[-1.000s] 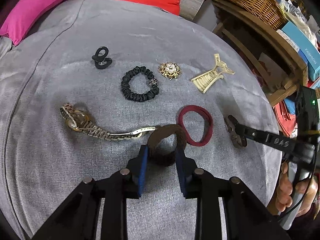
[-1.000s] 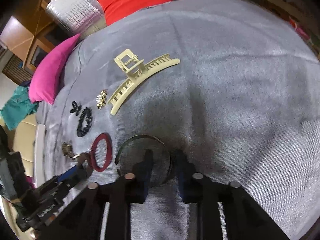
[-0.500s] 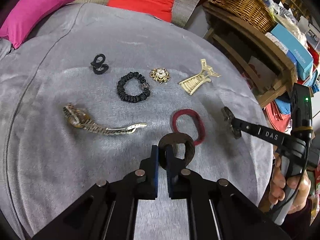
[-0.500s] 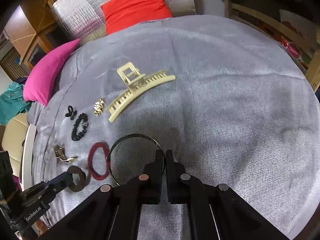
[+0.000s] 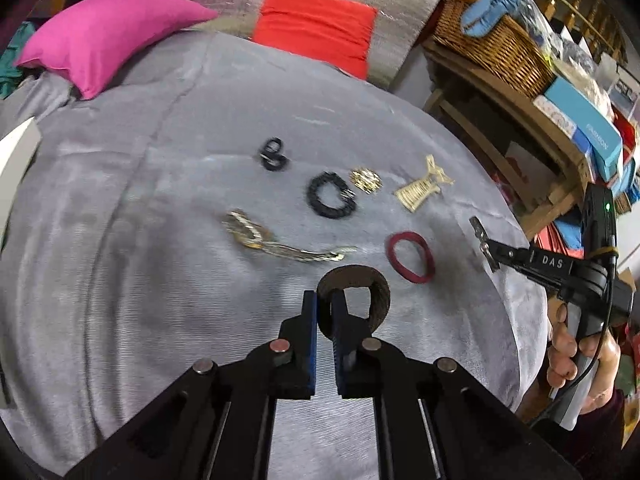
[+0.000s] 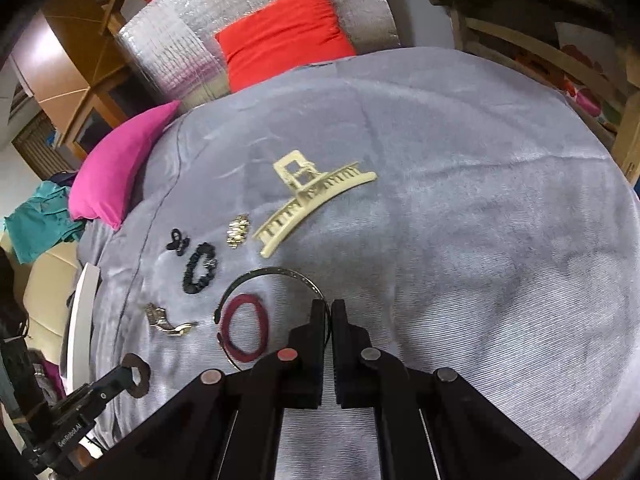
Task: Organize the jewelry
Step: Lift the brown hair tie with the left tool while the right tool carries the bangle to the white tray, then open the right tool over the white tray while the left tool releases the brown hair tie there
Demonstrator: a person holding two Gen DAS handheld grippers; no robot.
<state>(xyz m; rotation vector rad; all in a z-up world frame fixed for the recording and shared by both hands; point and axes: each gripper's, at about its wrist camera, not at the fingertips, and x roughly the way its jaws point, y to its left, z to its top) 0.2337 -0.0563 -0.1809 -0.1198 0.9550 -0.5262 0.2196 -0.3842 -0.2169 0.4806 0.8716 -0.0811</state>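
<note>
My left gripper point(image 5: 325, 300) is shut on a brown hair band point(image 5: 374, 284), held above the grey cloth. My right gripper point(image 6: 330, 310) is shut on a thin dark headband point(image 6: 276, 274), also lifted; the right gripper shows in the left wrist view point(image 5: 484, 240). On the cloth lie a maroon hair tie point(image 5: 410, 257), a metal watch point(image 5: 276, 242), a black scrunchie point(image 5: 332, 195), a small black clip point(image 5: 273, 155), a gold brooch point(image 5: 365, 180) and a cream claw clip point(image 6: 310, 196).
The grey cloth point(image 5: 140, 260) covers a round surface. A pink cushion point(image 5: 104, 36) and a red cushion point(image 5: 316, 28) lie at the back. A wooden shelf with a wicker basket point(image 5: 492, 44) and boxes stands at the right.
Both grippers closed on their items and lifted them up and back from the cloth. The brown band and the headband left the surface.
</note>
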